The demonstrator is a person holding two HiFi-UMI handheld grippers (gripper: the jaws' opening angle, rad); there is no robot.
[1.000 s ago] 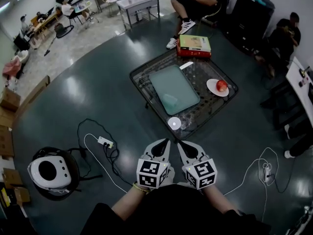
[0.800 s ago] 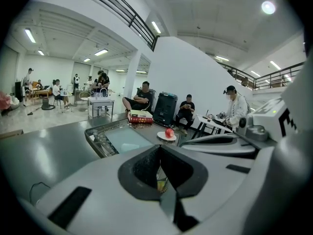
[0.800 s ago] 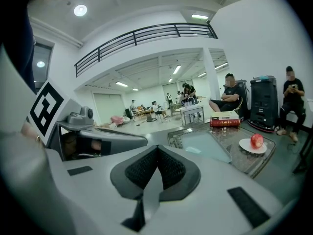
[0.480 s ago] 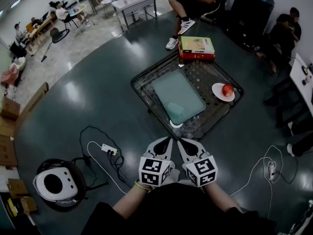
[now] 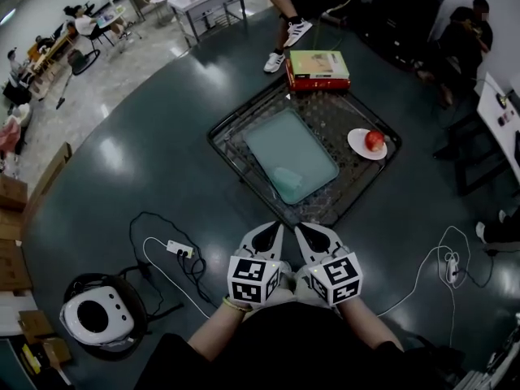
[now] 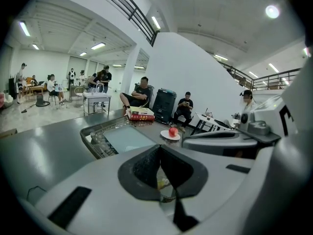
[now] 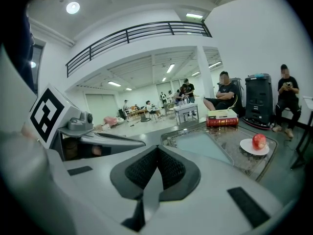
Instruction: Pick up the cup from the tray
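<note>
A pale green tray (image 5: 291, 149) lies in the middle of a low mesh-and-glass table (image 5: 230, 151). A translucent cup (image 5: 286, 177) stands at the tray's near end and is hard to make out. My left gripper (image 5: 275, 229) and right gripper (image 5: 300, 229) are side by side just short of the table's near edge, both pointing at the tray. Both are shut, with nothing between the pads. The tray (image 6: 128, 137) lies ahead beyond the shut left gripper (image 6: 160, 148). In the right gripper view the tray (image 7: 203, 146) shows past the shut right gripper (image 7: 156, 150).
On the table's right side is a white plate with a red apple (image 5: 374, 140); at its far end are stacked books (image 5: 318, 65). A power strip with cables (image 5: 176, 250) and a round white device (image 5: 97, 317) lie on the floor at left. People sit beyond the table.
Both grippers have moved forward together toward the table's near edge. A small white disc seen earlier at that edge is now hidden behind the gripper tips.
</note>
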